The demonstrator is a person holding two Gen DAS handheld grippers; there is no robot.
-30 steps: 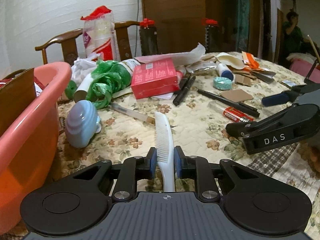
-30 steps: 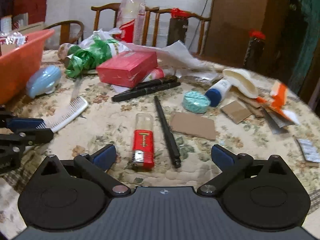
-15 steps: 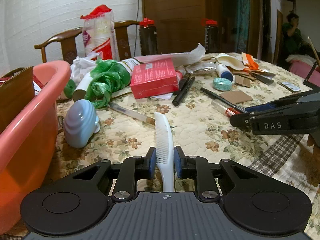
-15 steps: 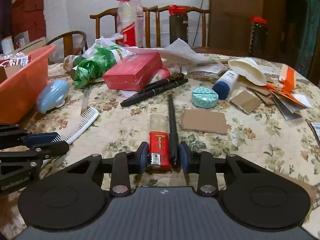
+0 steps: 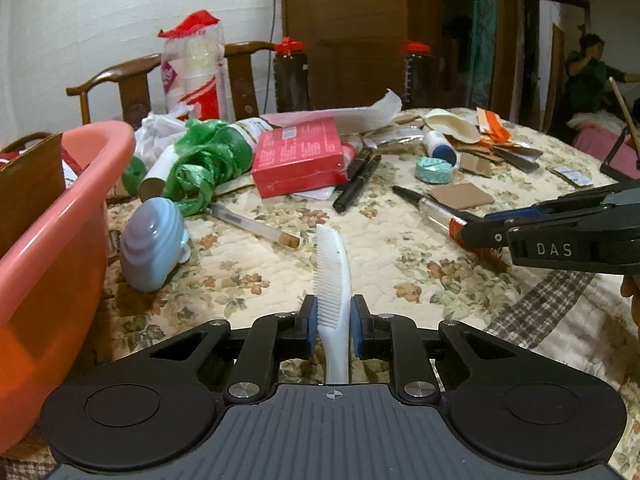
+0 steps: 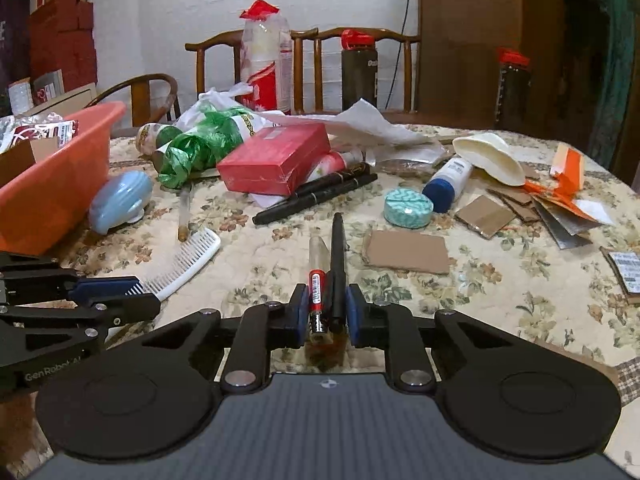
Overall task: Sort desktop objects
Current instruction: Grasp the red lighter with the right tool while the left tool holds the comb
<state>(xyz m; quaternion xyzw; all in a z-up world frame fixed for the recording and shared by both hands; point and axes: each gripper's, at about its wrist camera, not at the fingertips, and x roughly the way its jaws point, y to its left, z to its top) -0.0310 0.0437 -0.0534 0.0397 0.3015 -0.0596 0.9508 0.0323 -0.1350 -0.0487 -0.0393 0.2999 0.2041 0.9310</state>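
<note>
A white comb point(image 5: 332, 264) points away over the flowered tablecloth. Its handle sits between the blue pads of my left gripper point(image 5: 333, 312), whose jaws are closing and press on both its sides. In the right wrist view the same comb point(image 6: 180, 264) sticks out of the left gripper point(image 6: 120, 296) at the left edge. My right gripper point(image 6: 323, 300) is closing too, its pads squeezing a red lighter point(image 6: 316, 292) and a black pen point(image 6: 337, 256) side by side. The lighter stands on its narrow edge. The right gripper point(image 5: 480, 228) shows at the right of the left wrist view.
An orange basin point(image 5: 80, 184) stands at the left with boxes in it. Further back lie a pale blue shell-shaped object point(image 5: 152, 244), a red box point(image 5: 298, 156), green ribbon, black markers, a teal tape roll point(image 6: 408, 208), cardboard pieces point(image 6: 408, 250) and a blue-capped bottle. Chairs stand behind the table.
The right gripper's jaws went from wide open to closed around the lighter and the pen, and the lighter turned onto its edge. The left gripper kept its place with the comb.
</note>
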